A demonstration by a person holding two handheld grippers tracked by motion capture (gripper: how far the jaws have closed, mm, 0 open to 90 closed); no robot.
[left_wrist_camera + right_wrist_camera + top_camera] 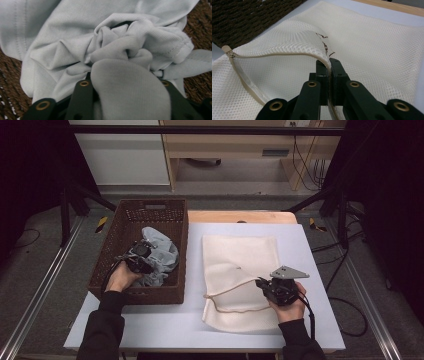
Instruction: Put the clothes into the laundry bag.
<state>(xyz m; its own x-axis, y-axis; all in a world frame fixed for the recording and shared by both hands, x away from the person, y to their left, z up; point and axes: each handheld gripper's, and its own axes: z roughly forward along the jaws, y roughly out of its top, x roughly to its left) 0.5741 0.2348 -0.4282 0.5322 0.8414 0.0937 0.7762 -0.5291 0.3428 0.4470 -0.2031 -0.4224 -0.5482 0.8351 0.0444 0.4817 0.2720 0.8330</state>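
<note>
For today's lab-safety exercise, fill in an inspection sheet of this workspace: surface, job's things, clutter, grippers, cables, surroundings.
Surface: white table top, bare around the work; a wooden edge shows at the far side.
Job's things: grey garment bunched in the brown wicker basket; cream mesh laundry bag lying flat, its zippered edge lifted open.
Clutter: nothing seen.
Grippers: left gripper in the basket, fingers shut on the grey garment; right gripper pinching the bag's zippered edge.
Cables: one trails from each gripper; more lie on the floor at right.
Surroundings: black frame rails, wooden furniture beyond, grey floor.
</note>
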